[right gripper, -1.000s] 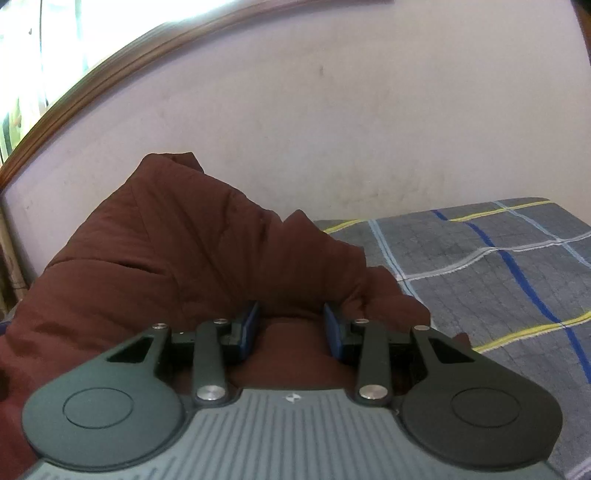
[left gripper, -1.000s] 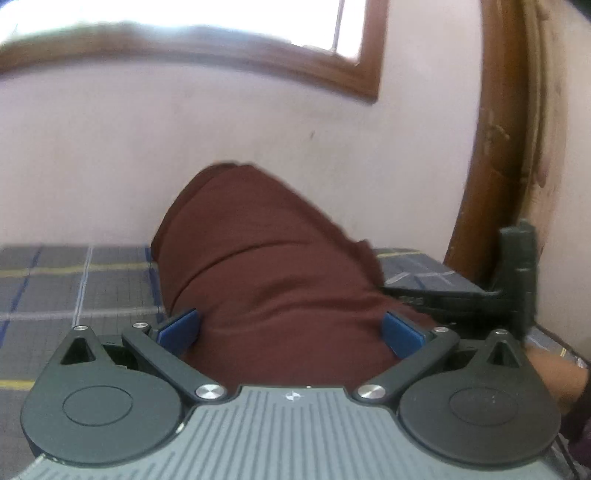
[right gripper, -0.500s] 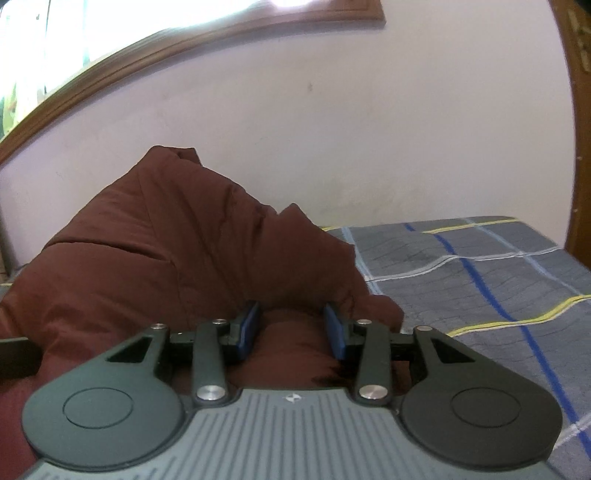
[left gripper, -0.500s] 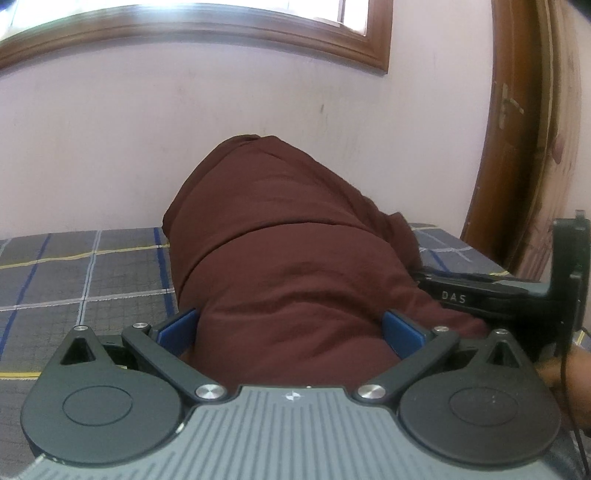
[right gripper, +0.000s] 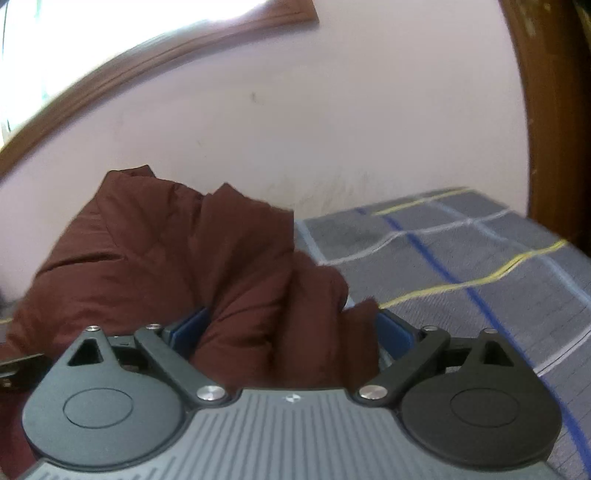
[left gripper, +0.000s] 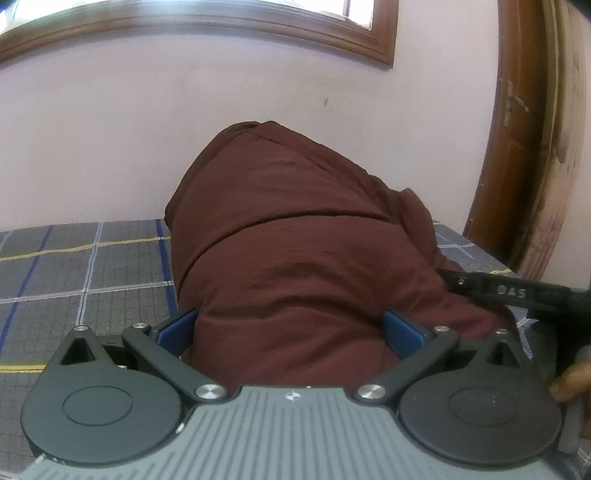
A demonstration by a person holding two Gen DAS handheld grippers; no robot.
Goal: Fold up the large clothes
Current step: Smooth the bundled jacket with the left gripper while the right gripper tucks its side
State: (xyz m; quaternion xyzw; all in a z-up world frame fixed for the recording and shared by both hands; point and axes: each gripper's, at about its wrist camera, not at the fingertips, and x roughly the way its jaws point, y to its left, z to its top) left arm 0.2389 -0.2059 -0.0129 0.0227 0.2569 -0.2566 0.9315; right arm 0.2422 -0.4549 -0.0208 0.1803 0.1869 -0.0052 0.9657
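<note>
A large maroon garment (left gripper: 295, 240) lies heaped on a bed with a grey plaid sheet (left gripper: 92, 266). My left gripper (left gripper: 290, 328) stands wide, its blue pads on either side of the garment's near bulk. In the right wrist view the same garment (right gripper: 166, 251) bunches up between the jaws of my right gripper (right gripper: 293, 325). Those jaws are opening and now stand wide, with a fold of cloth still lying between them. A black finger of the right gripper (left gripper: 509, 291) shows at the right edge of the left wrist view, beside the cloth.
The plaid sheet (right gripper: 461, 258) stretches away to the right of the heap. A pale wall (left gripper: 110, 147) rises just behind the bed, with a wooden window frame (left gripper: 221, 22) above. A brown door frame (left gripper: 517, 147) stands at the right. A hand (left gripper: 569, 384) shows at the right edge.
The right gripper's jaws have gone from a narrow grip on a fold of the garment to wide apart, and the cloth has slumped between them. The left gripper's jaws stay wide.
</note>
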